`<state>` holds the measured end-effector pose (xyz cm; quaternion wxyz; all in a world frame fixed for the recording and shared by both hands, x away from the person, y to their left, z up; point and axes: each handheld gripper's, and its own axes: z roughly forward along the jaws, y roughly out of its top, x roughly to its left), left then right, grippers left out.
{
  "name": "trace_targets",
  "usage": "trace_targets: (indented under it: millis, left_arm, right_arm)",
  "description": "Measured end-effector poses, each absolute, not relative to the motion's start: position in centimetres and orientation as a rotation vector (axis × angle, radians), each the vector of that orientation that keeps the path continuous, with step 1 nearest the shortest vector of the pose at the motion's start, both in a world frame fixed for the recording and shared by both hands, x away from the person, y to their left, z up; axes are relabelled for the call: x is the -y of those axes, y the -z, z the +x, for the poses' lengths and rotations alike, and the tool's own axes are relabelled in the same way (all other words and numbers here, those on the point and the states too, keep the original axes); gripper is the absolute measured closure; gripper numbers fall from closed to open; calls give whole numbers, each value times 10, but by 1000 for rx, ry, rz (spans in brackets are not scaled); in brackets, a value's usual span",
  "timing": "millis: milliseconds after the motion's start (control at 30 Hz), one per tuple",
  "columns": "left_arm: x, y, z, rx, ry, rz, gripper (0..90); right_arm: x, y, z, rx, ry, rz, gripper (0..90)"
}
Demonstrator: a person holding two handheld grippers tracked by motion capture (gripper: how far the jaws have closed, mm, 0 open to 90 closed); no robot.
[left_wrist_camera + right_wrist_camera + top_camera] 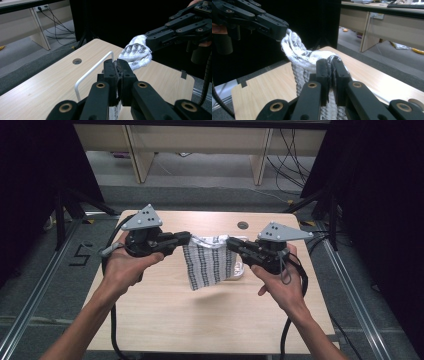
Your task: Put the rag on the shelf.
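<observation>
Your left gripper (186,240) and right gripper (231,243) both clamp cloth (207,262) | cloth hangs mid-table, rack (88,72) at 3 o'clock | step: likely spreading | next: pull corners apart evenly

A white cloth (207,262) patterned with rows of small dark marks is seen; black jaws and grey top plates are borne by both grippers; the table (165,315) is pale wood-grained.

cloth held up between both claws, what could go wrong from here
The left claw and right claw each pinch only a top edge of the cloth, so a corner might slip free if they pull apart. Its hanging end could also snag the white wire rack on the table.
</observation>
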<state>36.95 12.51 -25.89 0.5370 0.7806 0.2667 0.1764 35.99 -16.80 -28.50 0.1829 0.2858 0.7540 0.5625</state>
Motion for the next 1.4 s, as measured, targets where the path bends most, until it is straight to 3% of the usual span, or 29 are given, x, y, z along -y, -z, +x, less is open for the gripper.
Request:
trace_targets:
  millis: [1033,1400]
  left_arm:
    - [-83,239,453,-754,-441,1792,865]
    - [-71,263,503,-896,-456,1765,863]
  right_arm:
    - [191,267,430,-2045,-1569,938,853]
    - [186,279,475,-2076,-1520,1040,845]
